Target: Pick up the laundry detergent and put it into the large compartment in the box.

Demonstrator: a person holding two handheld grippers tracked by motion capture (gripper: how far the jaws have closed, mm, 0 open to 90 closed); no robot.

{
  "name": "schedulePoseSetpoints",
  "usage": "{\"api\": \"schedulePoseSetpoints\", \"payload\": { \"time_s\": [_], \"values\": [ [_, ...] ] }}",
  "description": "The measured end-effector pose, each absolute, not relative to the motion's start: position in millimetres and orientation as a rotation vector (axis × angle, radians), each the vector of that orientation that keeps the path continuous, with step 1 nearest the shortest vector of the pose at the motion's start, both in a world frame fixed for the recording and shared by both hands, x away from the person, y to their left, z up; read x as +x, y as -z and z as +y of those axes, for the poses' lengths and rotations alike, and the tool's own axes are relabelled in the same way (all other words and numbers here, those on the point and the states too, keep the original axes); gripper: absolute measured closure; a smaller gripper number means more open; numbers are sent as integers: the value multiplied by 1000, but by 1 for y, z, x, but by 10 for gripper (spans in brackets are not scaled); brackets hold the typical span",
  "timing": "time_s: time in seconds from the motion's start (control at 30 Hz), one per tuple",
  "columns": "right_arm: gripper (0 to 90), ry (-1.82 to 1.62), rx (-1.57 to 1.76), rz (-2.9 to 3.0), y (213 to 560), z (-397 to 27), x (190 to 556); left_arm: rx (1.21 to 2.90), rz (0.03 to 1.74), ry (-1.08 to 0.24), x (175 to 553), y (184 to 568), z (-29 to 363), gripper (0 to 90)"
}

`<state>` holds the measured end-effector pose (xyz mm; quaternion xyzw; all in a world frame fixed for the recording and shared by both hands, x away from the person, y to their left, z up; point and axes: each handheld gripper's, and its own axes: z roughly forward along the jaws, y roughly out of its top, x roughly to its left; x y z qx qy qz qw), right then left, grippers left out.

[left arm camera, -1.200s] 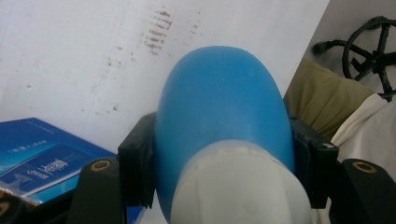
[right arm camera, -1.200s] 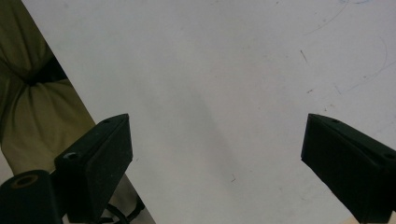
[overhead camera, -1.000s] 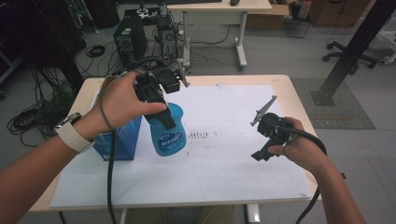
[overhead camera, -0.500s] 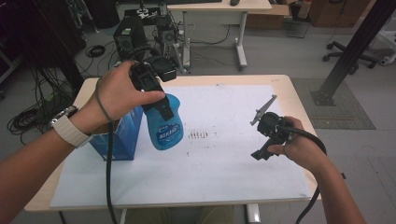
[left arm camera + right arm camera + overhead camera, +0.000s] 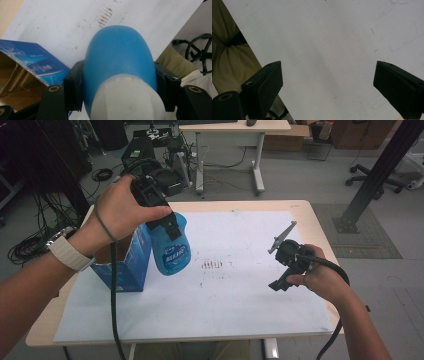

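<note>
Bottle (image 5: 171, 247) clamped in L jaws, off table beside box (image 5: 125, 265); R jaws wide, sheet (image 5: 240, 285) bare.

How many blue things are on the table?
2. A blue bottle is held up by the left gripper; an open blue box stands on the table's left side, beside it.

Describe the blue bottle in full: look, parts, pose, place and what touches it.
The blue bottle is translucent blue plastic with a rounded body, a white neck or cap and a label with white lettering too blurred to read. The left tongs clamp it on both sides near the neck and hold it tilted in the air above the white sheet, right beside the open blue cardboard box. Whether bottle and box touch cannot be told. Nothing else touches it.
</note>
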<state>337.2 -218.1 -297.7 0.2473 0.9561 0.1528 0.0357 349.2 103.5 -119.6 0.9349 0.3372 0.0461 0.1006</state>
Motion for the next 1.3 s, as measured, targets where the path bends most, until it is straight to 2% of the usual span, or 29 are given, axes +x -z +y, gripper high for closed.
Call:
{"api": "schedulePoseSetpoints", "payload": {
  "time_s": [0.83,1.3],
  "values": [
    [90,-476,745,2937,296,-214,341,2667,1221,-197,363,95,123,373],
    [90,-474,739,2938,297,-214,341,2627,1325,-181,374,87,136,373]
  ]
}}
